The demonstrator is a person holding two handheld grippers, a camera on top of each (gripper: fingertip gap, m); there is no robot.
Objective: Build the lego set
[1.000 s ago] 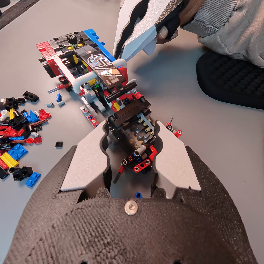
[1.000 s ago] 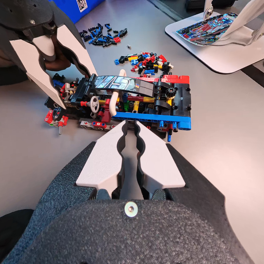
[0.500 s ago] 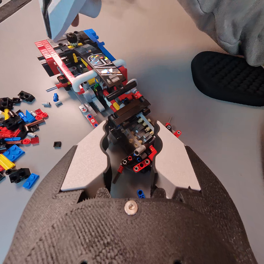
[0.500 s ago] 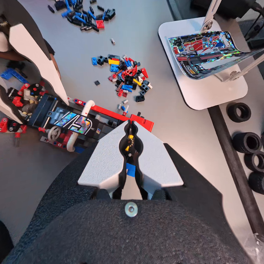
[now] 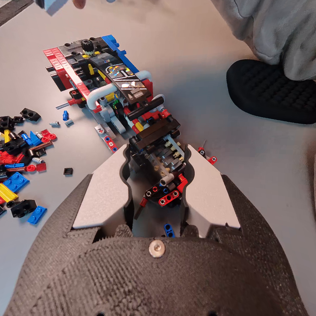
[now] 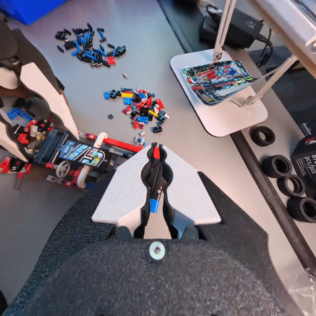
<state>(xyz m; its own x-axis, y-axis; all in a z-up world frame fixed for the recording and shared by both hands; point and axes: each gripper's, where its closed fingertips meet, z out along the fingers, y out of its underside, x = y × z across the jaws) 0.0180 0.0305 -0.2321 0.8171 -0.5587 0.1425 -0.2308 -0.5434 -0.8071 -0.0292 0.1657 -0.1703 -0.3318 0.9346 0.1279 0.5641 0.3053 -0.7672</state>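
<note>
The lego car model (image 5: pixel 119 77) lies on the grey table, with a red side, a blue side and a black shiny-stickered panel on top. My left gripper (image 5: pixel 156 147) is shut on its near end, one finger on each side. In the right wrist view the model (image 6: pixel 82 153) lies at the left, with the left gripper (image 6: pixel 51 147) clamped on its far end. My right gripper (image 6: pixel 156 145) is shut and empty above the model's other end, which shows through the slit between the fingers. One right finger (image 5: pixel 49 6) shows at the top left of the left wrist view.
A pile of loose pieces (image 6: pixel 142 107) lies beyond the model, also seen in the left wrist view (image 5: pixel 17 153). Farther off is a pile of blue and black pins (image 6: pixel 90 47). A sticker sheet (image 6: pixel 217 80) lies on a white stand base (image 6: pixel 230 116). Black tyres (image 6: pixel 277 165) sit right. A black pad (image 5: pixel 273 92) lies under a grey sleeve (image 5: pixel 273 25). There is about 15 cm between the tips of the two grippers. The white stand base (image 6: pixel 230 116) lies some 20 cm from my right tips, 30 cm from my left tips.
My right gripper has swung from beside the model's blue side up and over its rear end, staying shut. My left gripper has kept its hold; the model has not moved.
</note>
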